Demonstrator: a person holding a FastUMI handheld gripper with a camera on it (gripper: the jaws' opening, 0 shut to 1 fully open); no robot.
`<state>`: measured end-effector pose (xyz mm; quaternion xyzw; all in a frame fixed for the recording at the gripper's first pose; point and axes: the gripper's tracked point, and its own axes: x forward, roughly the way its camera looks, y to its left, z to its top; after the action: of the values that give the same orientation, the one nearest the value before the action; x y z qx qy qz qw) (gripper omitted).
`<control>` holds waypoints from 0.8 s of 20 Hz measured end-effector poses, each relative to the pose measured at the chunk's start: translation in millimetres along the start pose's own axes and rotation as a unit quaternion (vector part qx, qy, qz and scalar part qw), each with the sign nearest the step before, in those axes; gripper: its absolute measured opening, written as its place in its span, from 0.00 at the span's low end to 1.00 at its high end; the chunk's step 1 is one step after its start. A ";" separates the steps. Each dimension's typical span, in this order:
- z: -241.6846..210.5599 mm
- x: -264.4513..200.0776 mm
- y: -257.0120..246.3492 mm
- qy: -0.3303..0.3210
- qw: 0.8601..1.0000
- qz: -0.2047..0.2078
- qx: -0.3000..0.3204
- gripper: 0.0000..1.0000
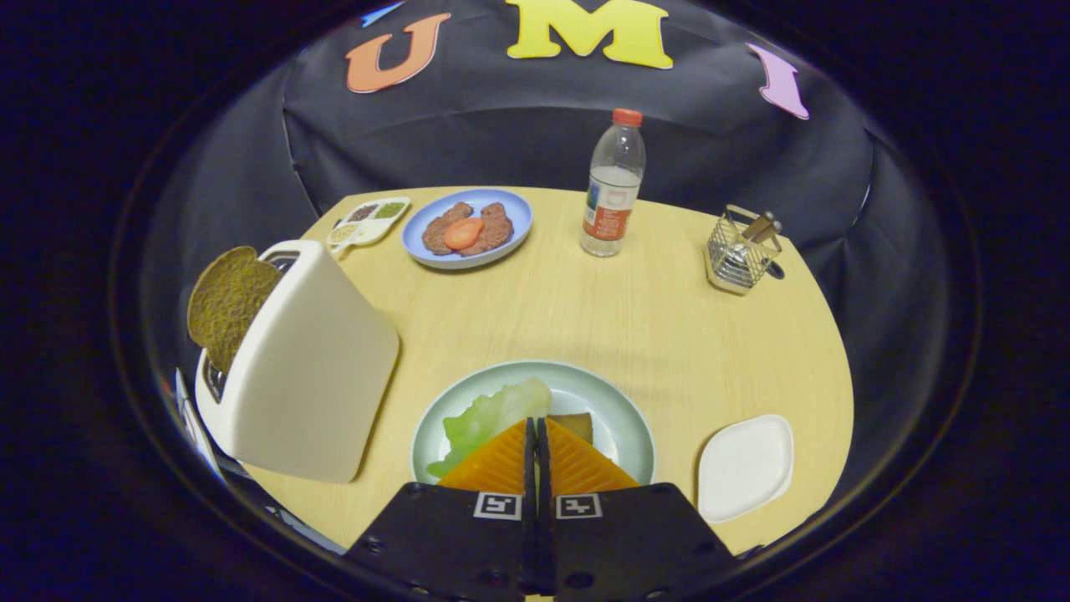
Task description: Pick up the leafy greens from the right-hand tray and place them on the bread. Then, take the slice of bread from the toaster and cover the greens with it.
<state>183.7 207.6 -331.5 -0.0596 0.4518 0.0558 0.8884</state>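
Right now I see my gripper (536, 443) with its two fingers pressed together, only a thin line between them, and I see nothing held in them. They sit low over the green plate (614, 418), which is my landmark. On that plate lie the leafy greens (489, 418), just ahead of the left finger and partly under it. A dark corner of the bread (575, 425) peeks out on the plate past the right finger. Left of the plate stands the white toaster (305, 368), and a brown slice of bread (224, 303) sticks out of its top. Right of the plate is the small white tray (746, 466). Far behind the plate sit a blue plate (501, 242) with meat and a tomato slice, a water bottle (613, 188) and a wire basket (740, 251).
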 end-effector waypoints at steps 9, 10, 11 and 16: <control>-1.8 4.9 -18.3 -0.016 0.999 -0.025 0.026 0.11; -1.5 -0.9 -20.8 -0.022 0.999 -0.026 0.028 0.15; -3.3 -6.9 -21.8 -0.026 0.999 -0.025 0.032 0.16; -5.1 -52.2 -21.7 -0.058 0.998 -0.018 0.036 0.41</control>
<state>152.4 183.1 -291.0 -0.0324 0.4001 0.0266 0.9155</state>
